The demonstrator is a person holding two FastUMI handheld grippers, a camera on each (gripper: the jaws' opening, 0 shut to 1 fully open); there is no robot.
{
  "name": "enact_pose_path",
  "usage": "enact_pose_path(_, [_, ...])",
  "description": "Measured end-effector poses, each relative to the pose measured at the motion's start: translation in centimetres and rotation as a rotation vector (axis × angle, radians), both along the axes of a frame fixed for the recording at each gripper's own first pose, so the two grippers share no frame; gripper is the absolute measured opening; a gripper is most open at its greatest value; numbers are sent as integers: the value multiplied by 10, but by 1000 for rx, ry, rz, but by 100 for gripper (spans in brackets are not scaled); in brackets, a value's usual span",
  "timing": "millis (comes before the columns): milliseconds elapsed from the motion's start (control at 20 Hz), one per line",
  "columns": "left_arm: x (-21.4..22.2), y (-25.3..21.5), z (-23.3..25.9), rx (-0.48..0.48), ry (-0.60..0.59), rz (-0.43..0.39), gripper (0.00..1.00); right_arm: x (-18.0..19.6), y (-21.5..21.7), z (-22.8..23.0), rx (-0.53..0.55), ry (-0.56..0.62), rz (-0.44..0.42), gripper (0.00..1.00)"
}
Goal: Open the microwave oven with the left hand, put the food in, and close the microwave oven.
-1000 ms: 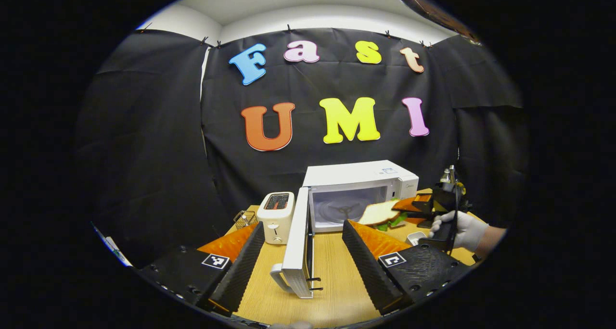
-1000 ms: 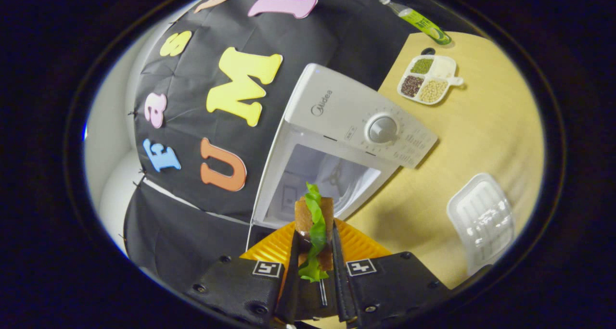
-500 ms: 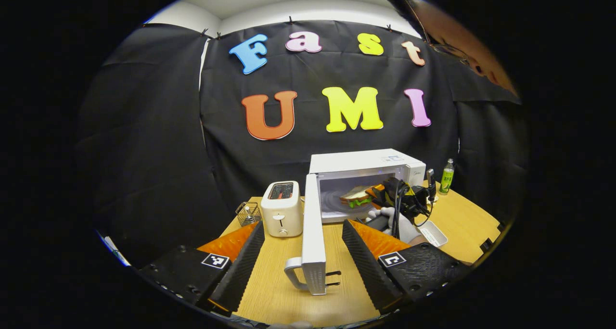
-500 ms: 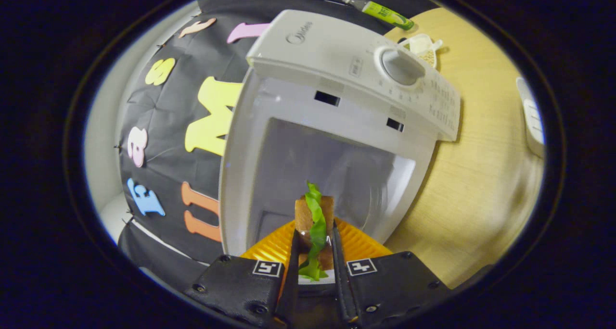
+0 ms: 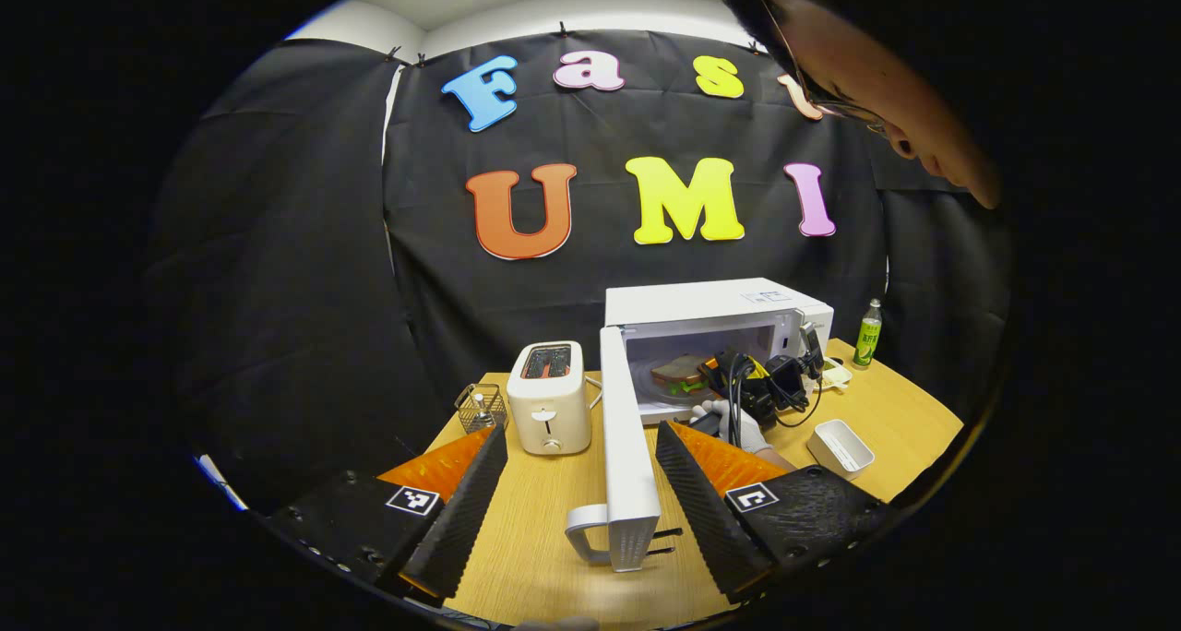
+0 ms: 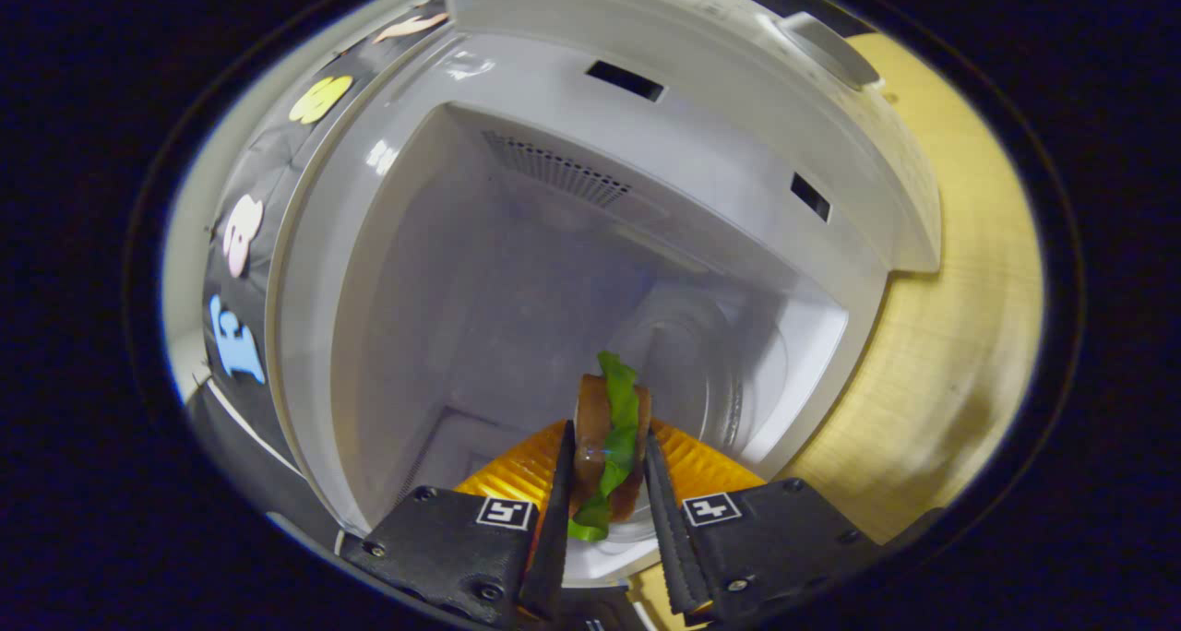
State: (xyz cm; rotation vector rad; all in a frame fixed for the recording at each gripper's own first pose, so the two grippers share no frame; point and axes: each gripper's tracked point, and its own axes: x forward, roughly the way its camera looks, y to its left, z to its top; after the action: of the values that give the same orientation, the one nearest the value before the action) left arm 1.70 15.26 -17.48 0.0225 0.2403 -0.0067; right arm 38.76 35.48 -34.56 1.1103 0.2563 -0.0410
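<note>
Staged booth kitchen — microwave (image 5: pixel 715 322), toaster (image 5: pixel 549 397), table (image 5: pixel 544 539).

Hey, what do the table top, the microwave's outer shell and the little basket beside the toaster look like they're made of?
Table: probably light wood or a wood-look laminate, going by the fine straight grain and matte sheen. Microwave shell: smooth white, slightly glossy, likely painted metal or plastic; the look leaves it open. Basket beside the toaster: thin metal wire, judging by the open see-through mesh.

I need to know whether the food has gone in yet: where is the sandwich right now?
The sandwich sits clamped in the right gripper, just inside the open microwave; the left gripper view shows it within the cavity, right of the open door.
</note>
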Motion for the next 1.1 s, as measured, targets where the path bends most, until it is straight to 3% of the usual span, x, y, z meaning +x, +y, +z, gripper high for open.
enact_pose_path(50, [1,2,-2,-5,1,2,96,-1,-2,-4,-39,9,-3,35])
enact_pose_path(150, [5,-1,-1,-18,6,-4,97,-3,-4,2,-134,-14,13,55])
enact_pose_path(200, [6,-1,2,-20,2,-6,97,-6,-5,1,-199,-4,33,46])
enact_pose_path(250, [7,-1,5,-20,-10,-6,97,-8,-4,-3,-264,17,56,64])
enact_pose_path(300, [7,-2,9,-17,-21,-8,97,-8,-7,-4,-332,17,70,65])
enact_pose_path(350, [8,-2,8,-13,-24,-10,96,-11,-7,-3,-379,23,78,82])
enact_pose_path(450, [7,-3,8,-3,-28,-8,97,-16,-17,-1,-454,23,72,96])
enact_pose_path(500, [6,-3,9,-4,-30,-9,96,-20,-23,2,-489,31,67,89])
enact_pose_path(550, [6,-4,12,-7,-36,-9,96,-23,-29,3,-536,27,68,89])
enact_pose_path(600, [6,-4,14,-10,-41,-10,97,-26,-29,4,-553,28,79,100])
enact_pose_path(650, [5,-3,14,-9,-45,-7,96,-30,-28,5,-544,29,94,89])
enact_pose_path(750, [4,-3,16,-7,-50,-3,96,-38,-32,11,-560,23,109,90])
enact_pose_path(800, [3,-4,17,-9,-52,-2,96,-45,-35,17,-579,20,117,100])
enact_pose_path(850, [3,-3,19,-9,-56,0,96,-52,-37,22,-605,13,127,100])
enact_pose_path(900, [1,-2,23,-5,-62,3,96,-62,-41,30,-618,9,137,91])
enact_pose_path(950, [-1,-3,26,-3,-68,2,96,-72,-46,41,-622,-2,148,91])
enact_pose_path(1000, [-3,-3,30,-1,-77,0,96,-83,-51,55,-641,-20,157,100])
enact_pose_path(1100, [-6,-2,37,9,-88,-5,97,-102,-69,83,-688,-42,171,100])
